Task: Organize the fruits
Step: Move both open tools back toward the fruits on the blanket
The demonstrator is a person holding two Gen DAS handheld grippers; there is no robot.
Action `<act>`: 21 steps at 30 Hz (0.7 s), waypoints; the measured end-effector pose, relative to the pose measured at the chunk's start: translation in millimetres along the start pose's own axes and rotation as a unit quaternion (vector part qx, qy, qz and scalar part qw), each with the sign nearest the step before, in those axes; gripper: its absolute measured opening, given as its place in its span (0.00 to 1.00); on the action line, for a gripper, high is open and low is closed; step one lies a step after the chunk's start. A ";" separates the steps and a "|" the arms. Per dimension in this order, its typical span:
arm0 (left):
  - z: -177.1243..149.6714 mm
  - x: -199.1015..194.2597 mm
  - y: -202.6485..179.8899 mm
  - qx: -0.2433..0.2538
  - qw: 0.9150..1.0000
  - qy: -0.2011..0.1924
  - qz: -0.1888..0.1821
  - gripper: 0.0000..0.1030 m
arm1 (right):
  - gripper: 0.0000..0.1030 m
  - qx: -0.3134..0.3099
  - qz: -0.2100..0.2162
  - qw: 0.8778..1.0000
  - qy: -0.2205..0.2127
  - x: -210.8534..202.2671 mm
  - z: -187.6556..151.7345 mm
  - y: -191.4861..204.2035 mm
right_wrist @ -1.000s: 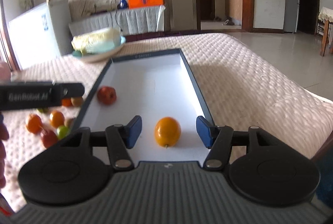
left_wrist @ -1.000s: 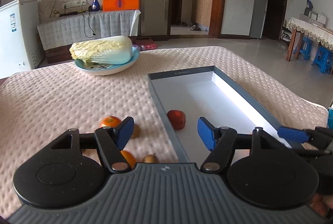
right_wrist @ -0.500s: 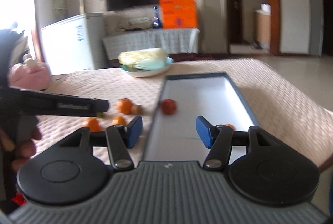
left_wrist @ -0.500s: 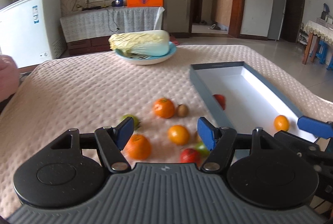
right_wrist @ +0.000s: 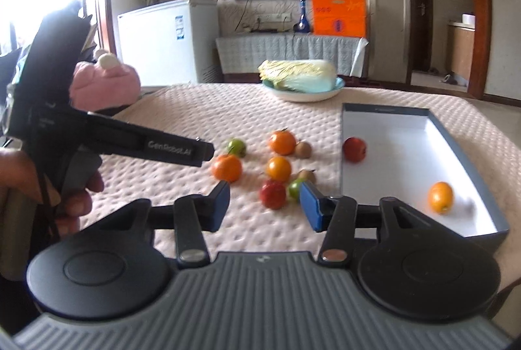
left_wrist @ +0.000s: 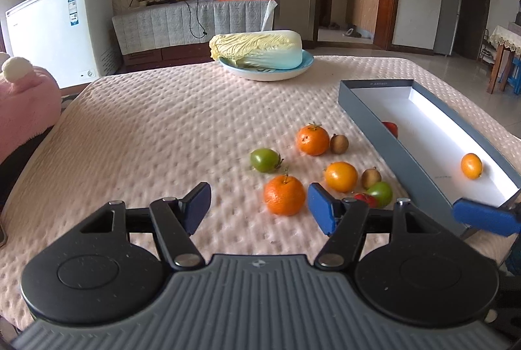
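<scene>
Several loose fruits lie on the beige bedspread left of a grey box (left_wrist: 364, 109) with a white inside. A near orange (left_wrist: 284, 195), a far orange (left_wrist: 312, 139), a yellow-orange fruit (left_wrist: 341, 176), a green fruit (left_wrist: 264, 160) and brown fruits show. In the box lie a red fruit (right_wrist: 354, 149) and a small orange (right_wrist: 440, 197). My left gripper (left_wrist: 259, 210) is open and empty just short of the near orange. My right gripper (right_wrist: 264, 204) is open and empty, with a red fruit (right_wrist: 273, 194) just beyond its gap.
A plate with a cabbage (left_wrist: 257, 49) stands at the far side of the bed. A pink plush (left_wrist: 22, 99) lies at the left edge. A white freezer (left_wrist: 58, 27) and a covered TV stand (left_wrist: 195, 24) are behind. The left gripper's body (right_wrist: 130, 141) reaches in from the left.
Both grippers have swung left, away from the box and toward the loose fruits. The small orange that was between my right fingers now lies in the box.
</scene>
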State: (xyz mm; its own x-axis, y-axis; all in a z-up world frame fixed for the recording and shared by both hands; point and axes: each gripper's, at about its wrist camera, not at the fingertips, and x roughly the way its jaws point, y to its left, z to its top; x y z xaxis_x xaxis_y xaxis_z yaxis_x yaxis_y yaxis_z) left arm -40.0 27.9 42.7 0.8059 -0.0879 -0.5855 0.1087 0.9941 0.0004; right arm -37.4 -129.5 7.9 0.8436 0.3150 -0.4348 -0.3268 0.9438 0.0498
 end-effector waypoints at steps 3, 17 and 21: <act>-0.6 3.6 1.4 -0.003 1.000 0.003 -0.004 0.69 | 0.45 -0.006 0.000 1.000 0.008 4.1 -2.8 6.4; -7.8 31.2 -4.3 0.008 1.000 0.020 -0.015 0.69 | 0.45 0.011 -0.010 0.999 0.033 28.5 -4.9 3.6; -7.5 37.6 -3.9 0.006 1.000 0.021 -0.022 0.69 | 0.45 0.016 -0.013 0.999 0.038 34.4 -5.6 1.2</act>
State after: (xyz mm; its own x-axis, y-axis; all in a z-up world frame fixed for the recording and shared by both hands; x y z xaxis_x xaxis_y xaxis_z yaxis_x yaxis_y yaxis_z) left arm -14.4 21.1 14.6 0.7753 -0.1283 -0.6184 0.1502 0.9885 -0.0167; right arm -11.2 -118.0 -12.1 0.8166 0.2839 -0.5026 -0.2912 0.9544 0.0659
